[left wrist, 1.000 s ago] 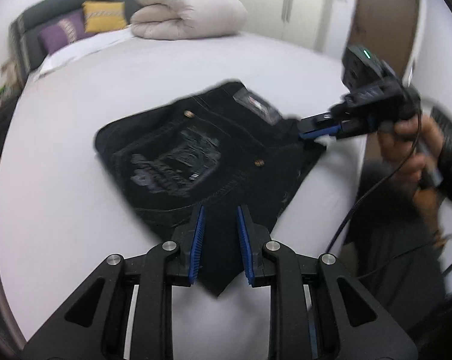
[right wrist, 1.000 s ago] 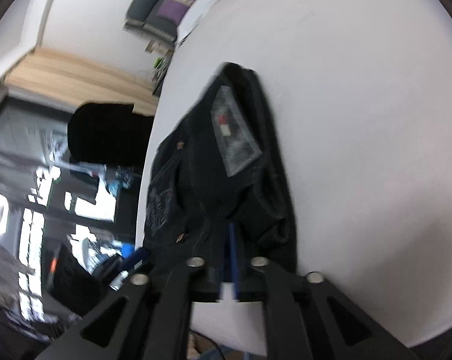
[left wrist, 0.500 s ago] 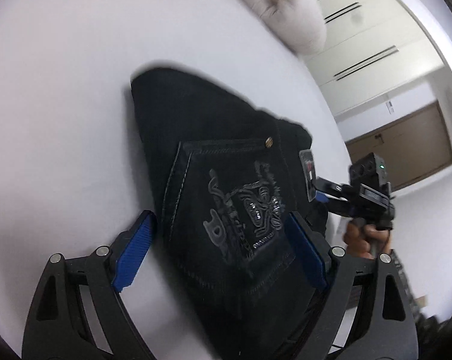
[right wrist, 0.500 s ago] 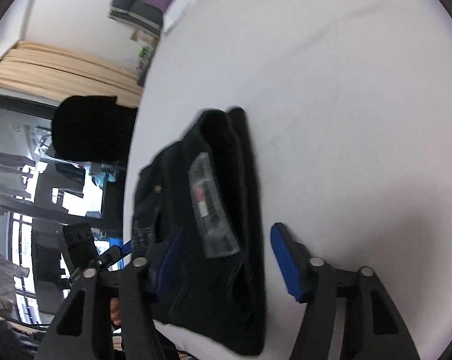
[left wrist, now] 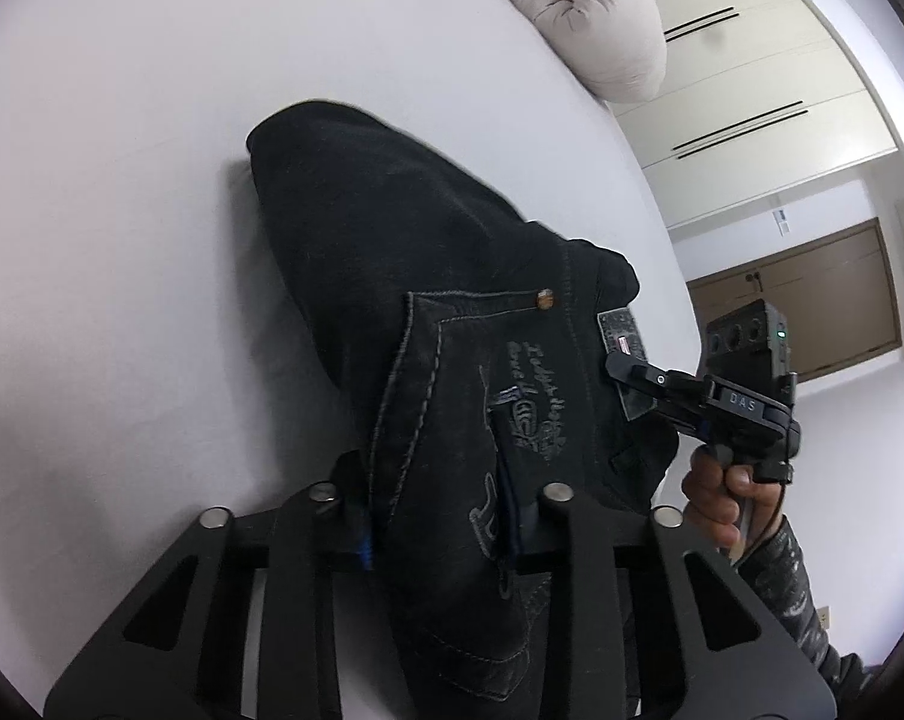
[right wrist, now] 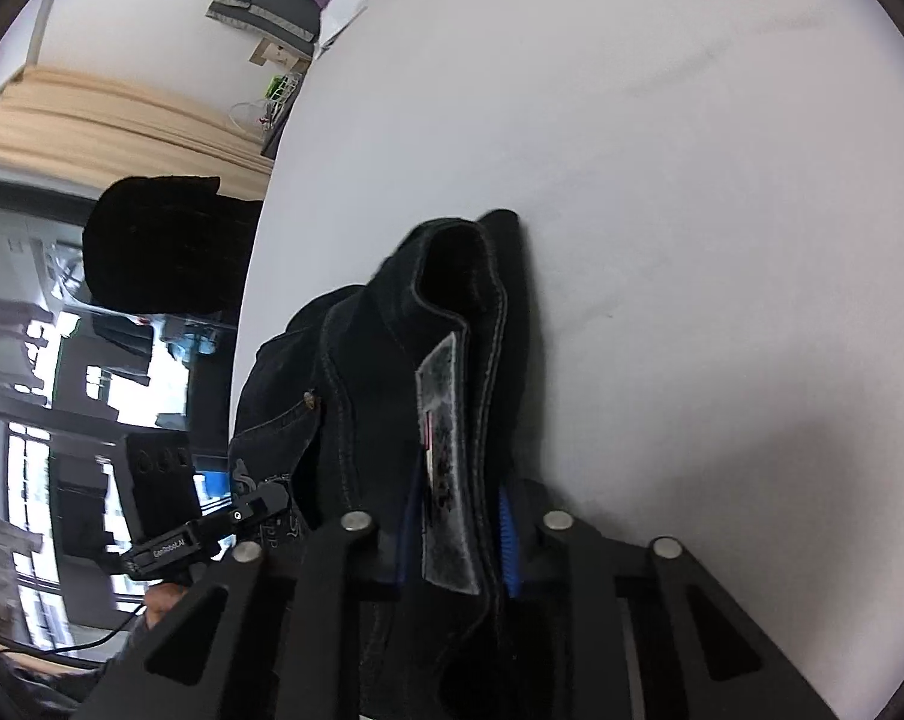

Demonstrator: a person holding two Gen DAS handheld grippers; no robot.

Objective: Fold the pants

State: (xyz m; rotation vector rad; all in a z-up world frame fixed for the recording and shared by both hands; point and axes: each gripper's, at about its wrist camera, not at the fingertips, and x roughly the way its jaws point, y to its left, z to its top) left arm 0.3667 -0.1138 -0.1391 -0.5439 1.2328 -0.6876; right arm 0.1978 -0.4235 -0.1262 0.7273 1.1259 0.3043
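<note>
Left wrist view. I have the left gripper (left wrist: 437,516) clamped on the folded black pants (left wrist: 392,276): its jaws have just been closing, and the blue pads now pinch the near edge of the bundle across the embroidered back pocket (left wrist: 511,396). The pants lie on the white bed sheet (left wrist: 122,180), well short of the rolled beige duvet (left wrist: 577,12) at the far end. I grip at this edge, I judge, so that the stacked layers lift together and do not slide apart. Across the bundle, the right gripper (left wrist: 622,369) bites the waistband at the leather patch (left wrist: 628,354), carried by the person's hand (left wrist: 718,492).

Right wrist view. The right gripper (right wrist: 457,546) has likewise just been closing, and its pads press the waistband with the patch (right wrist: 449,468) between them. The denim stands up in a thick ridge along the sheet (right wrist: 691,180). The left gripper (right wrist: 272,501) holds the opposite edge; two matched grips should keep the fold square.
</note>
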